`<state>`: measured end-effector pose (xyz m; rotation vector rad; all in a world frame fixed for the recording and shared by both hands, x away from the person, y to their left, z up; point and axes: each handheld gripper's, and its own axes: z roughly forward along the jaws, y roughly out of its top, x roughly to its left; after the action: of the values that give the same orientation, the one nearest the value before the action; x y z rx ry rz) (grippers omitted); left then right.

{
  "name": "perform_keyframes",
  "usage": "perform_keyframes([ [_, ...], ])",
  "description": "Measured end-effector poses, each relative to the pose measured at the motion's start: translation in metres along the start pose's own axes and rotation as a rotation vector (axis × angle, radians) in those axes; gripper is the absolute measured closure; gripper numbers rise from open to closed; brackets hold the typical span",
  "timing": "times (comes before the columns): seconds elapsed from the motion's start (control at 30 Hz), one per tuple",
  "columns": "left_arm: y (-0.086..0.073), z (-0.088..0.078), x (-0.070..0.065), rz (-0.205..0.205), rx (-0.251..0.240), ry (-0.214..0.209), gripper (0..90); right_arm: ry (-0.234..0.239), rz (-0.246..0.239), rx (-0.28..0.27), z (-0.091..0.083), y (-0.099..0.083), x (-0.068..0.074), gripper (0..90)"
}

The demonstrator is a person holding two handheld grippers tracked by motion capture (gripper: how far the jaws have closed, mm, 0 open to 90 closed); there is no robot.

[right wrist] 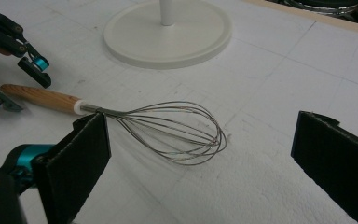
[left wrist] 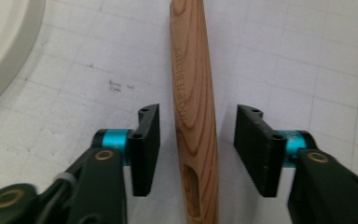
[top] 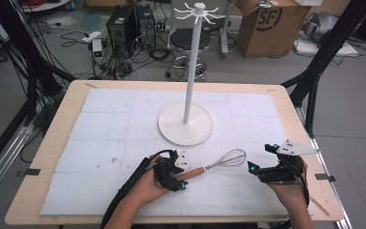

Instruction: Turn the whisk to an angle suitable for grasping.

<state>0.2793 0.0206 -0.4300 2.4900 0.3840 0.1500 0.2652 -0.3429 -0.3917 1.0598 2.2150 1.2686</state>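
Left gripper (left wrist: pixel 198 149): fingers (left wrist: pixel 147 149) part-open astride the whisk's wooden handle (left wrist: pixel 193 116), stamped "KITCHEN TOOL", touching neither side. An off-centre closure could roll the whisk (top: pixel 209 166) across the tabletop (top: pixel 114 133). Right gripper (right wrist: pixel 205 168): wide open, empty, beside the wire loops (right wrist: pixel 177 133).

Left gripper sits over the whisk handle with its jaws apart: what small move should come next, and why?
Probably close the left gripper on the whisk. The wooden handle lies between the open pads with a gap on each side, so nothing grips it yet. The right gripper waits open beside the wire loops.
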Motion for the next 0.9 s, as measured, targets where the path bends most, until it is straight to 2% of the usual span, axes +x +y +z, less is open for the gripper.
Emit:
perform_keyframes([
  [0.2,-0.013,-0.008,0.006,-0.038,-0.014,0.043,45.8,0.001,0.000,0.001,0.000,0.000,0.001,3.5],
  [0.3,-0.017,-0.011,0.009,-0.053,-0.013,0.055,44.3,0.002,-0.006,0.001,0.000,0.001,0.001,3.5],
  [0.5,-0.022,-0.015,0.017,-0.084,-0.016,0.104,43.4,-0.001,-0.002,0.003,0.001,0.001,0.002,3.5],
  [0.67,-0.028,-0.019,0.025,-0.119,-0.024,0.121,40.7,-0.001,-0.001,0.002,0.001,0.000,0.001,3.5],
  [0.73,-0.029,-0.020,0.026,-0.114,-0.026,0.118,45.4,-0.001,-0.001,0.002,0.001,0.000,0.000,3.6],
  [0.83,-0.027,-0.019,0.023,-0.091,-0.046,0.087,59.1,0.000,-0.002,0.003,0.001,0.000,0.000,3.5],
  [0.9,-0.025,-0.017,0.021,-0.087,-0.048,0.090,58.9,0.003,-0.004,0.002,0.001,0.000,0.000,3.5],
])
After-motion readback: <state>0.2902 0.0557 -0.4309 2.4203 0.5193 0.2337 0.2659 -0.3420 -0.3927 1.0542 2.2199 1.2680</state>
